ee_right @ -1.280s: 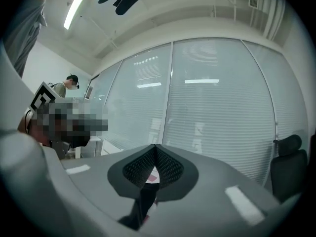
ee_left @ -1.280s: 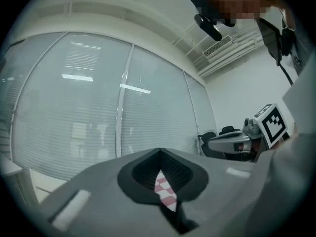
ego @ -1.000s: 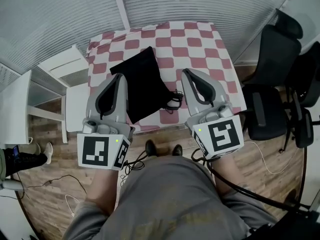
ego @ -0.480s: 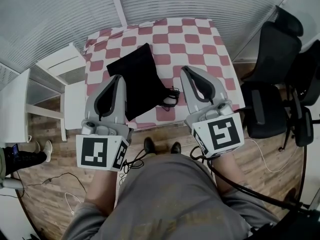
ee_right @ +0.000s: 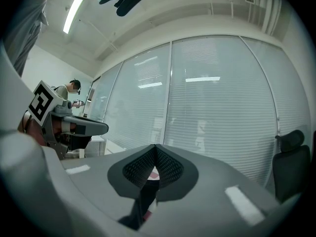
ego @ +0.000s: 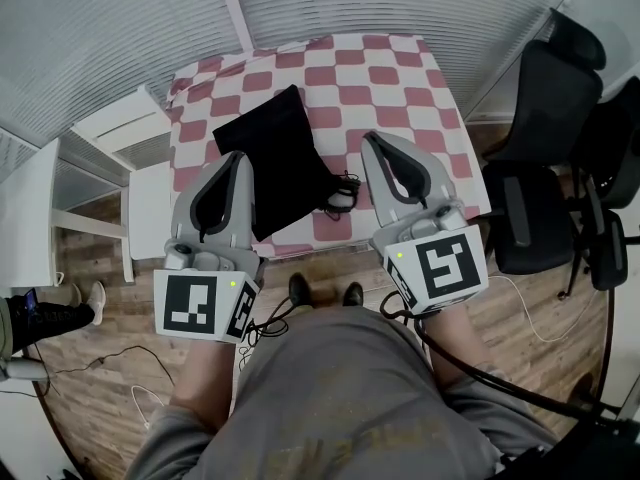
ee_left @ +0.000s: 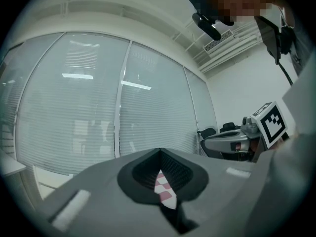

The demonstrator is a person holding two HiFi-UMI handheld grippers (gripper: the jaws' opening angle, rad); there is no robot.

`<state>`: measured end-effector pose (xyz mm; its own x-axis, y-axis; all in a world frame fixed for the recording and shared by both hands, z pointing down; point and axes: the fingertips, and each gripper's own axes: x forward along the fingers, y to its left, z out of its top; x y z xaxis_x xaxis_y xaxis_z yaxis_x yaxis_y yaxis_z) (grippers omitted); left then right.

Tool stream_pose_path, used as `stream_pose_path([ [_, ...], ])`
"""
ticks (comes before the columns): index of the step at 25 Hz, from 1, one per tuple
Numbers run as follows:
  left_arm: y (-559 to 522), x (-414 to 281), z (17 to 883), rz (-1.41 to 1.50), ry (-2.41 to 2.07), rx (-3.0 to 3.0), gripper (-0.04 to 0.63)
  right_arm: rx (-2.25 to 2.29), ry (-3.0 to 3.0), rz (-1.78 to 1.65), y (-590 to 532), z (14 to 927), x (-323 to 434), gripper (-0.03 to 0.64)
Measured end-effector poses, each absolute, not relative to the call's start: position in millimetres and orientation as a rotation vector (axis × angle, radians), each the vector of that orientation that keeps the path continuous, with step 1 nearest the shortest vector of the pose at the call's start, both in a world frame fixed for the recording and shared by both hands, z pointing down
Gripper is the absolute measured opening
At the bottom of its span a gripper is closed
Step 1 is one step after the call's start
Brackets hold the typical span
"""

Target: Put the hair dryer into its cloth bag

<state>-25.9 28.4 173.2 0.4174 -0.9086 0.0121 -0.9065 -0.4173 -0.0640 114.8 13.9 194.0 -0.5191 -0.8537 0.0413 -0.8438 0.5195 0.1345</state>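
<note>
The left gripper (ego: 239, 157), jaws together and empty, hovers at the desk's (ego: 400, 78) near edge by the black cloth bag (ego: 278, 153). The bag's drawstring (ego: 343, 194) trails toward the right gripper (ego: 372, 139), likewise closed on nothing. No hair dryer shows and I cannot tell whether it is inside the bag, so I'd judge the next move is spreading the bag's mouth.

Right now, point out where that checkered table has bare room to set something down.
Bare: the far right part of the checkered table, between the black bag and the right edge, beyond the right tongs. A narrower strip runs along the far edge past the bag. Crowded: the near middle, with bag, drawstring and left tongs.
</note>
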Motion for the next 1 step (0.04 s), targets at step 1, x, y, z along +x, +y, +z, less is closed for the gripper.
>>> stream_pose_path([
  [1,28.5,-26.3,173.7,-0.070,1.668,-2.606,0.000,1.485,-2.647,-0.149,13.7,194.2,114.4,0.026],
])
